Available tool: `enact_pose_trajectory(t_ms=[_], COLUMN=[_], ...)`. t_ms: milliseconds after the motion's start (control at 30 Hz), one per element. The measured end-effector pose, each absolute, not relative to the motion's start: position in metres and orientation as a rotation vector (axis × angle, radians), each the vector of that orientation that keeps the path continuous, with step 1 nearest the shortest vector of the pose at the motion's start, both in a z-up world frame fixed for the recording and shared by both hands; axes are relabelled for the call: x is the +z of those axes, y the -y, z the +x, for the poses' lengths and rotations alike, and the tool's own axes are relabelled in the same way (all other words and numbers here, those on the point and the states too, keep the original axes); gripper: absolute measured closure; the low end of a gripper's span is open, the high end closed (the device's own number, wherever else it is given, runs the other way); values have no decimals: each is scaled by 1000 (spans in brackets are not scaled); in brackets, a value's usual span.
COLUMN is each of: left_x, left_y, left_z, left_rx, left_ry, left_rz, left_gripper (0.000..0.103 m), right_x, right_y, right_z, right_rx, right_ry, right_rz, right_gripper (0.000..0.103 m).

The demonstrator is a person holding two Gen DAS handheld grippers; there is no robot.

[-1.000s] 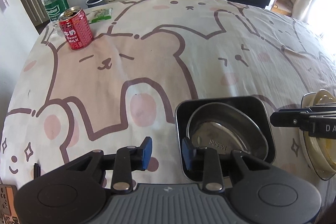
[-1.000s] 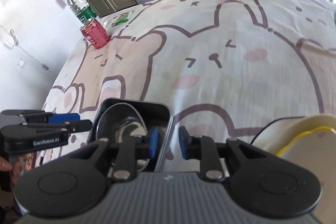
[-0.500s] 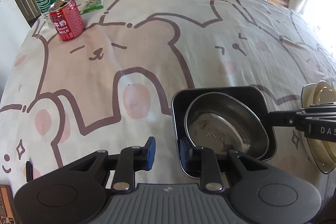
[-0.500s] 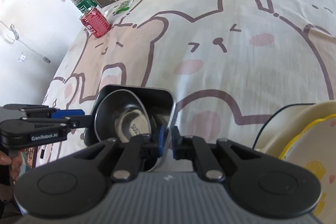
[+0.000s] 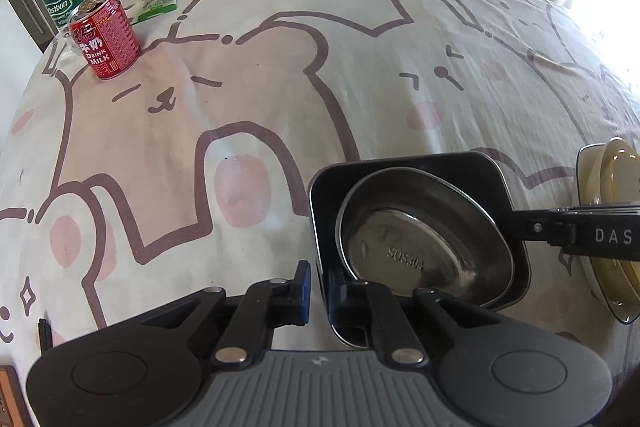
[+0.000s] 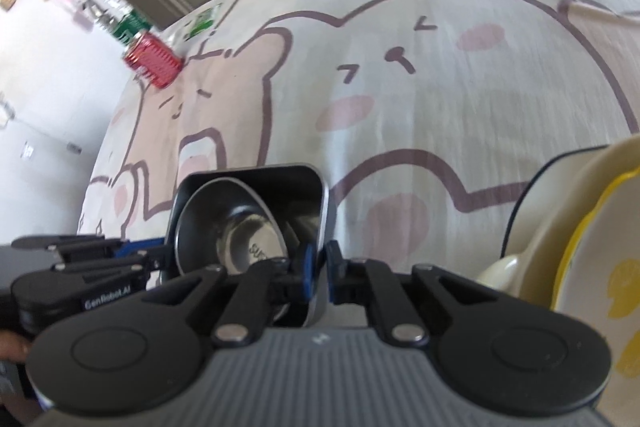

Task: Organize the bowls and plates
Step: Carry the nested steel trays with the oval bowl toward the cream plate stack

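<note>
Risk: both tongs pinch thin rim of tray (image 5: 404, 163), L tongs (image 5: 318, 285) jaws closing on near-left wall, R tongs (image 6: 318, 267) clamped on opp wall. Uneven lift → tray tilts, bowl (image 5: 424, 247) inside slides/clatters. Tray sits btwn the tongs, mouth up, long axis roughly running L tongs to R tongs.

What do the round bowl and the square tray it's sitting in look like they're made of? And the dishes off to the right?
Round bowl: bare polished stainless steel, mirror reflections and an "SUS304" stamp. Square tray: probably metal too, with a dark glossy finish, thin wall and pale bare rim; a coating is only a guess. Dishes: cream glazed ceramic by their look, smooth with yellow trim; melamine is possible.
</note>
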State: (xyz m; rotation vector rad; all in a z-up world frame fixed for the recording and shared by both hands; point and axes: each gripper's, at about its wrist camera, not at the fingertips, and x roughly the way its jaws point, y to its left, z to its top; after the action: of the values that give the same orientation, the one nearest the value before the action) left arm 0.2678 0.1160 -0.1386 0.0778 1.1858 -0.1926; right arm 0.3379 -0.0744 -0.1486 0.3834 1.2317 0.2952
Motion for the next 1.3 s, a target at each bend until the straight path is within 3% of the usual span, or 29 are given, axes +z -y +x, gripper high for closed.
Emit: enact_pose_trajectory(t_ms=[667,1300], left_x=[-141,-105], left_y=[-135,-146], left_z=[273,261], left_rx=[-203,-200], left_ry=[-1172,-1033], left_rz=[-75,-244], left_gripper=[100,99], right_x=[-149,-113], right_y=[60,75], right_z=[334,336], right_rx=[247,310], right_ry=[-1234,-1068], right_rz=[319,291], right_gripper=[94,97])
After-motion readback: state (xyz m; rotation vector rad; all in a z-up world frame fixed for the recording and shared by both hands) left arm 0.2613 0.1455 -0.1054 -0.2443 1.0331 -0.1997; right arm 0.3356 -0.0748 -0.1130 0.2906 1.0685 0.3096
